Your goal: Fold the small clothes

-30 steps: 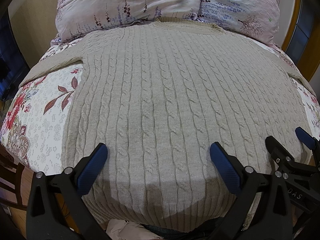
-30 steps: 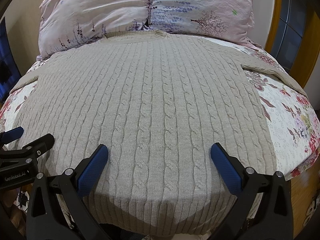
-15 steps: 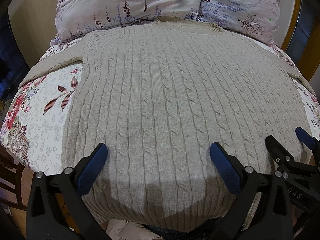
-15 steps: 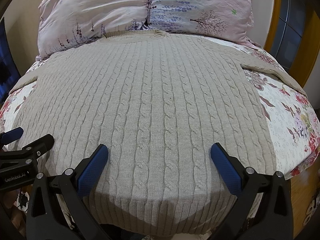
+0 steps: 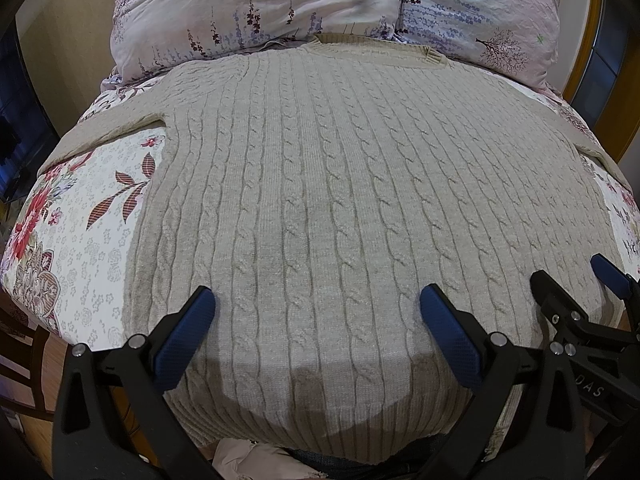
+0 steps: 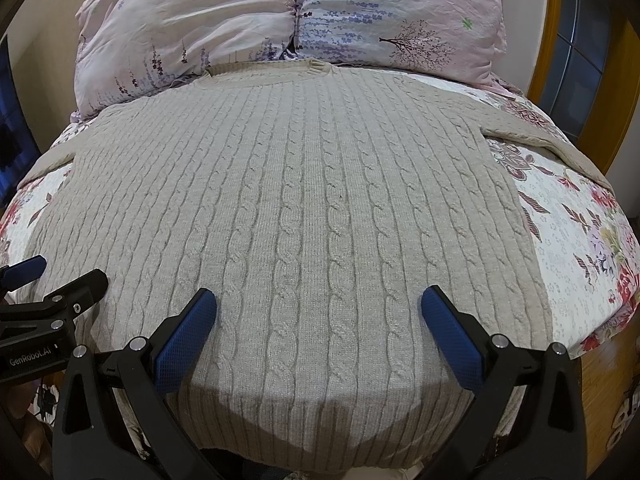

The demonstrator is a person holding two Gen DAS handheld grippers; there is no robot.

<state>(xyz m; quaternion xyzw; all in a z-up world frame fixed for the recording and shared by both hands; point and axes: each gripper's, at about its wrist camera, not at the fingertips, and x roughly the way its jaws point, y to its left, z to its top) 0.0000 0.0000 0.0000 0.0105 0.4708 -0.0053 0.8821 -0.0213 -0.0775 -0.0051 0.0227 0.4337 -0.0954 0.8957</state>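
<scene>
Because the beige cable-knit sweater (image 5: pixel 340 208) lay spread flat on the floral-quilted bed (image 5: pixel 80 240), neckline toward the pink pillows (image 6: pixel 280 20), the left hand-held gripper (image 5: pixel 316 324) and right hand-held gripper (image 6: pixel 318 324) hovered spread wide, empty, above its near hem, seemingly to start folding.

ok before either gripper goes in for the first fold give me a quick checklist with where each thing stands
1. Sweater spread flat on the bed: ok, body smooth, no bunching.
2. Both sleeves laid out: ok, left sleeve and right sleeve angle out to the sides.
3. Left gripper open and empty: ok, fingers wide apart above the hem.
4. Right gripper open and empty: ok, the same.
5. Collar clear of the pillows: not ok, it lies against them.
6. Hem lying flat: cannot tell, it drops over the bed edge.
</scene>
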